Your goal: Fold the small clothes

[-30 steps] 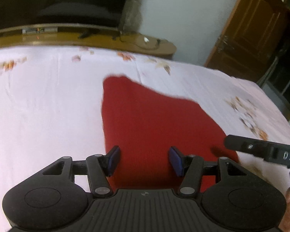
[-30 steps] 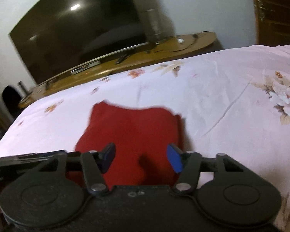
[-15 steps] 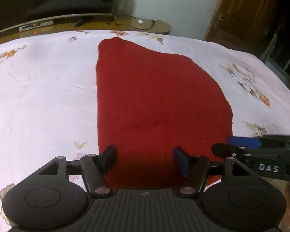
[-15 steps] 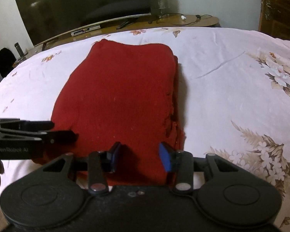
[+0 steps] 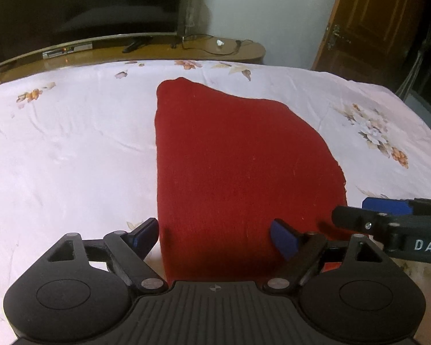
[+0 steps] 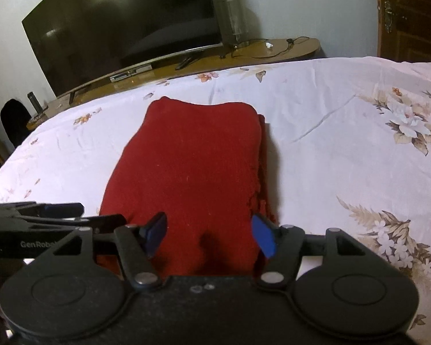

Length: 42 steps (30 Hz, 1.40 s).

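The left gripper point(image 5: 214, 237) has its jaws spread wide, and they have just been opening; the near edge of the red garment point(image 5: 238, 172) lies below and between the blue pads, which stand clear of it without pinching the cloth. The right gripper point(image 6: 209, 234) is likewise parted, a little less wide, its jaws also just having opened further; the same red garment point(image 6: 192, 166) shows in the gap, and neither blue pad presses on it, so nothing is held by either tool. In the left wrist view the right gripper point(image 5: 388, 215) reaches in from the right, beside the garment's near right corner, and in the right wrist view the left gripper point(image 6: 43, 215) comes in from the left, at the garment's near left corner. The garment lies folded flat in a stack near the middle of the bed point(image 6: 330, 143), its long side running away from the cameras toward the far edge, with layered edges showing along its right side. The bed is covered in a pale sheet printed with flowers. Beyond the bed's far edge stands a low wooden cabinet point(image 6: 273, 53) carrying a dark television point(image 6: 123, 28), cables and a remote, and a brown wooden door point(image 5: 367, 23) is at the right.
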Motion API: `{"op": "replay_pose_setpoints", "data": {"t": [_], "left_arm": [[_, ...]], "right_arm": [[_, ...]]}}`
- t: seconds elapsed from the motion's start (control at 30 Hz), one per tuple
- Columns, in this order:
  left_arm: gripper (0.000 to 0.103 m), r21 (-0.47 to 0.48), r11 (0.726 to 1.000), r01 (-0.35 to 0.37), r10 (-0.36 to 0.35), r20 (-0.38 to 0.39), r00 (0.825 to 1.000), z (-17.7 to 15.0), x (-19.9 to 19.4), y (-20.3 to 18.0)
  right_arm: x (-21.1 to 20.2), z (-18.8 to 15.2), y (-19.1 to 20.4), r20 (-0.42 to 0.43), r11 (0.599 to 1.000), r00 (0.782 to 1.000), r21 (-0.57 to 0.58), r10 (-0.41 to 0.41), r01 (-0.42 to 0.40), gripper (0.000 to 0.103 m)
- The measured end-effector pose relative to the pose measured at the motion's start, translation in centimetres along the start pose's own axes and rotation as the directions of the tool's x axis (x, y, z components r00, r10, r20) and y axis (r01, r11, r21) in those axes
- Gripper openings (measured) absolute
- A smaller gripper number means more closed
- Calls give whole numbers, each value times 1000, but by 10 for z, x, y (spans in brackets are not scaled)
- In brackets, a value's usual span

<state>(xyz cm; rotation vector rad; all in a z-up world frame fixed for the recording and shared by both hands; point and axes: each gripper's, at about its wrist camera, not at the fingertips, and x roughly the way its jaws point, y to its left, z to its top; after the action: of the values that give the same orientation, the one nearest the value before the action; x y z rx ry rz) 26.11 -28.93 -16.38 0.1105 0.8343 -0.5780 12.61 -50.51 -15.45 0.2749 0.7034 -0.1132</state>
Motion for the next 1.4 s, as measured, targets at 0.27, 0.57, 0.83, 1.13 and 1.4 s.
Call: {"op": "replay_pose_setpoints", "data": {"t": [0.27,0.57,0.83,1.13,1.4], "left_arm": [[84,2,1000,-3,3,-47,999,-14,7,-2],[84,-61,998,16,-19,-45,999,-23,4,8],[84,-94,995,28,-37,-97,995,-28,12,15],[84,-107,994,18,-24,-50,998,-6,0,24],[84,-75,997,9,-9,-7,1000,25,10,15]], "right_arm": [[-6,-12,1,14,1000,1000,12,1,-2,56],[5,-23,-2,-44,999,998,-20,-45,44,46],[19,-28,-4,-117,997,991,-41,-69,64,48],[-2,-7,-9,-29,999,999,34,-20,21,69],[3,13,-1,27,1000,1000,7,-15,15,69]]}}
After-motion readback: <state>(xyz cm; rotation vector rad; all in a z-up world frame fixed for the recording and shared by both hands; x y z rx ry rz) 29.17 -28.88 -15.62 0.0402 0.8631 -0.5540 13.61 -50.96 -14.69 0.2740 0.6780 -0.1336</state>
